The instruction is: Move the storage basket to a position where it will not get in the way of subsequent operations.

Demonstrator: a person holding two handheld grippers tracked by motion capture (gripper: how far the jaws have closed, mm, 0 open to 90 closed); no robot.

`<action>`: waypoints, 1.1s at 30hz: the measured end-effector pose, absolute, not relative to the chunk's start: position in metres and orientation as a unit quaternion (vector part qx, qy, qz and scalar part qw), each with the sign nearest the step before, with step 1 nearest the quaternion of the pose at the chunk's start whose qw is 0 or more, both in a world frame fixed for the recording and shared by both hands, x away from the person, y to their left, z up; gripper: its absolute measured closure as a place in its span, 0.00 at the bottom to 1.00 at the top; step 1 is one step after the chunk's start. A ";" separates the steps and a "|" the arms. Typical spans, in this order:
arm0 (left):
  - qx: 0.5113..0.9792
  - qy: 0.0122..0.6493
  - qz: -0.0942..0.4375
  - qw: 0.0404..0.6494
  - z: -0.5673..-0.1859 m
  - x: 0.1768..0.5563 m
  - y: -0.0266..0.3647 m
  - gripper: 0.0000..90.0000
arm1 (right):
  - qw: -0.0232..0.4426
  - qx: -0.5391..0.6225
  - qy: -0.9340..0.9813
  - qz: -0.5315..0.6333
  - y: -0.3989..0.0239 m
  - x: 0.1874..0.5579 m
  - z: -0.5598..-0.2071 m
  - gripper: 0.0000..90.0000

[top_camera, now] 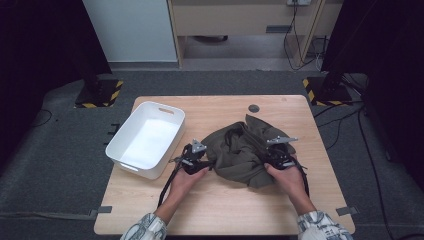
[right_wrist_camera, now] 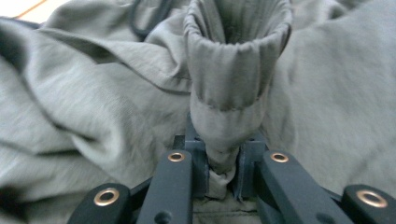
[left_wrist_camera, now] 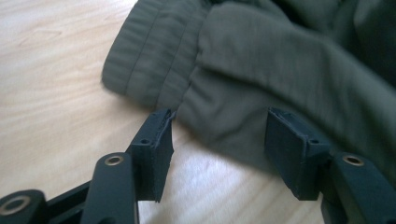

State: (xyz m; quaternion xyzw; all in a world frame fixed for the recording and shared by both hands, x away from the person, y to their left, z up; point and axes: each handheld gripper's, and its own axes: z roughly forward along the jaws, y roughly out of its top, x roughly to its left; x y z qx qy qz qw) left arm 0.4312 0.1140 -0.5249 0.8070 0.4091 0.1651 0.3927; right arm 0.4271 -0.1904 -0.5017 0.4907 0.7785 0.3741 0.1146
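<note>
An olive-green garment [top_camera: 240,150] lies crumpled on the wooden table [top_camera: 220,205], right of centre. My left gripper [top_camera: 200,162] is at the garment's left edge. In the left gripper view its jaws stand apart around the cloth's hem [left_wrist_camera: 215,121], the pads not pressing on it; my left gripper [left_wrist_camera: 217,154] is open. My right gripper [top_camera: 277,155] is at the garment's right side. The right gripper view shows my right gripper [right_wrist_camera: 223,168] shut on a ribbed cuff [right_wrist_camera: 233,70] that bunches up between the pads.
A white plastic bin [top_camera: 145,140] stands empty on the table's left part, close beside my left gripper. A dark round grommet [top_camera: 254,108] sits in the tabletop behind the garment. Stands with yellow-black bases [top_camera: 100,92] flank the table on the floor.
</note>
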 end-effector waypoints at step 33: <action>0.816 0.399 0.183 0.376 -0.535 0.432 0.108 0.74 | 0.150 0.486 0.751 0.420 -0.177 0.393 -0.498 0.45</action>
